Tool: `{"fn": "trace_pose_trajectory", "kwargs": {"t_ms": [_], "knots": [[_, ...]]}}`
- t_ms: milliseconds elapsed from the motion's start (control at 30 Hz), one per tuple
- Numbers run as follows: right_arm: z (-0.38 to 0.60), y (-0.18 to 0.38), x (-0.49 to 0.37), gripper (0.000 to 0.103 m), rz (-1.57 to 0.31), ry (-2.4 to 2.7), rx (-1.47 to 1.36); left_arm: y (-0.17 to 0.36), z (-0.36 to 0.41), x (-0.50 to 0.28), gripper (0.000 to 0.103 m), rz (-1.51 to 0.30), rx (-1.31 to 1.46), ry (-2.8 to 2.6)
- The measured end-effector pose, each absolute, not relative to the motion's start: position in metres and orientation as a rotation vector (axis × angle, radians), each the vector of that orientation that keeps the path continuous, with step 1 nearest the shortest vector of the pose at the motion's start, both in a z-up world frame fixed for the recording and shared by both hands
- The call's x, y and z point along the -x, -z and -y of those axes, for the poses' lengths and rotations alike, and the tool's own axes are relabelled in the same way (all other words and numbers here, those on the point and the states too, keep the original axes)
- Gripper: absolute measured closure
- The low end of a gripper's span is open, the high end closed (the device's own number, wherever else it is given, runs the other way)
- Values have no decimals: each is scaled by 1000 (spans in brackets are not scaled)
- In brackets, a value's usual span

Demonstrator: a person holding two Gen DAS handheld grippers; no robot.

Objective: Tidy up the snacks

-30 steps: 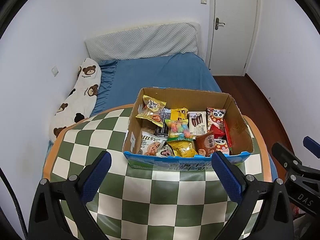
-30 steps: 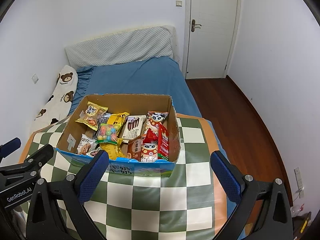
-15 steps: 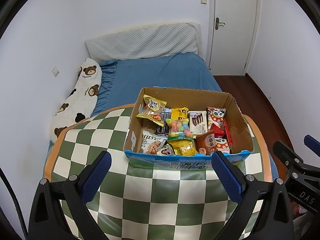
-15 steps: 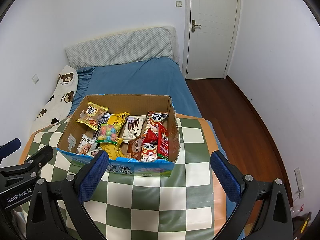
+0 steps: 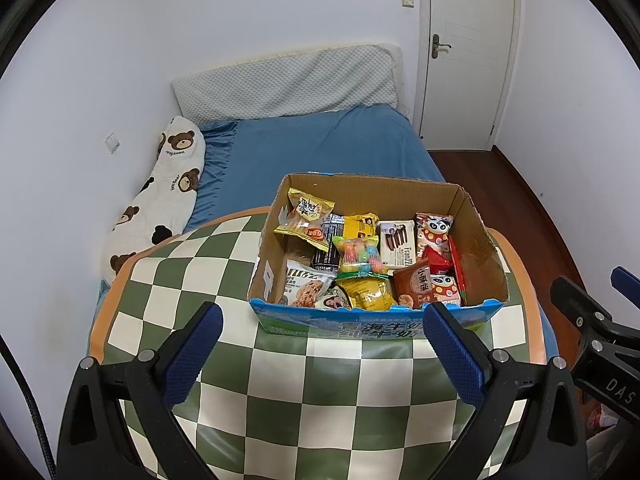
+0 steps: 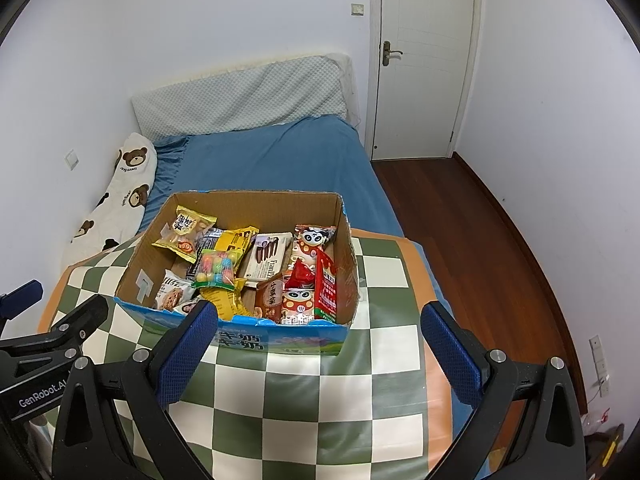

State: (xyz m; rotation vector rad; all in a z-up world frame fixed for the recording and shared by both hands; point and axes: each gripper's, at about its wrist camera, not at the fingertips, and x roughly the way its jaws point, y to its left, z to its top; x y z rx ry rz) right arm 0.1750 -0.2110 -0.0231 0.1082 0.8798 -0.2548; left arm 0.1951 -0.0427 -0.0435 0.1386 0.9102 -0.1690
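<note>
An open cardboard box [image 5: 478,240] [image 6: 348,240] stands on the green-and-white checked table [image 5: 320,380] [image 6: 320,400]. It holds several snack packs: a yellow biscuit pack [image 5: 306,216], a colourful candy pack [image 5: 358,254], a white Franzzi wafer pack [image 5: 396,242], panda packs [image 5: 434,228] and a brown pack [image 5: 416,286]. My left gripper [image 5: 320,344] is open and empty above the table, just in front of the box. My right gripper [image 6: 320,344] is open and empty, in front of the box's right half.
A bed with a blue sheet [image 5: 320,148] lies behind the table, with a bear-print pillow [image 5: 160,196] at its left. A white door [image 6: 424,60] and wooden floor [image 6: 480,240] are at the right. The table's orange edge [image 6: 424,280] is near the box.
Both views shift very slightly; the box sits a touch lower in the left wrist view. Both grippers stay open and empty.
</note>
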Motion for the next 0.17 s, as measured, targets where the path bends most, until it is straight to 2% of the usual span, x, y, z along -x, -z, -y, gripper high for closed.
{"fn": "trace_pose_trajectory", "kwargs": {"t_ms": [167], "knots": [[211, 24, -175, 0, -880, 254, -106, 42, 40, -193, 0, -909, -134, 169]]}}
